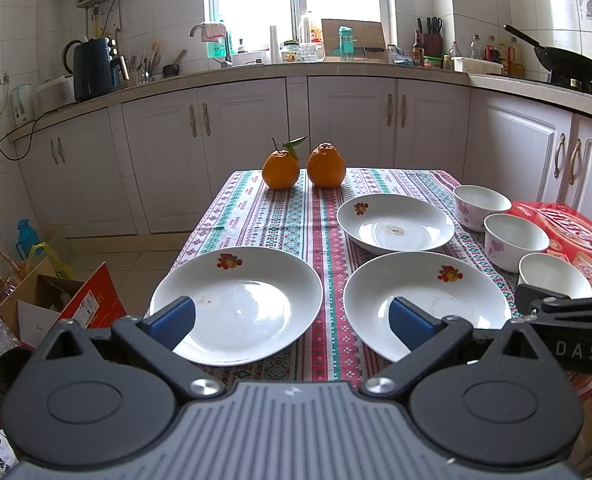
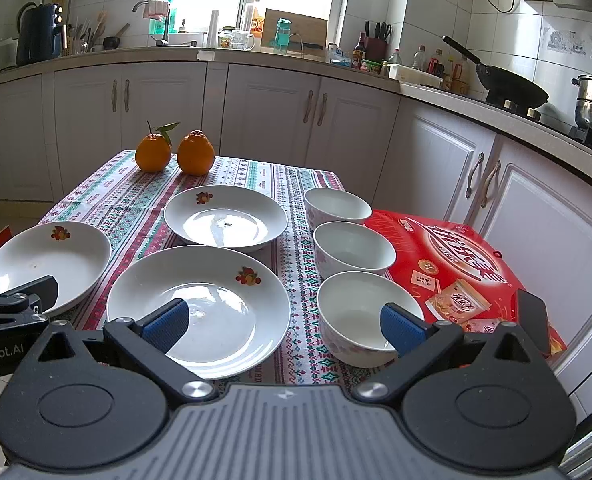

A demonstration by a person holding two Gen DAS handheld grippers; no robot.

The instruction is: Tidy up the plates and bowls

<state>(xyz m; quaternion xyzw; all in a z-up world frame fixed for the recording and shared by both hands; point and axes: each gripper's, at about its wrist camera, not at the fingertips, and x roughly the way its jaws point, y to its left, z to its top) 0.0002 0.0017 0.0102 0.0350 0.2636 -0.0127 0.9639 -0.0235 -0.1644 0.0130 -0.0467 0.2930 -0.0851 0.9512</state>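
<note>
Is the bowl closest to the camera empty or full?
Empty. The nearest bowl shows only its bare white inside, standing upright on the tablecloth.

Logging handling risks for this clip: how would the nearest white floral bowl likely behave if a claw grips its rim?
The nearest white floral bowl looks glazed and glossy, so probably slippery and breakable. It appears rigid. Its foot seems narrower than its rim, so a one-sided grip may tip it.

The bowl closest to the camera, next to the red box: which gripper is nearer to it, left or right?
Right. The right gripper hangs open just before the nearest bowl; the left gripper, also open, is farther left, over the two front plates.
</note>
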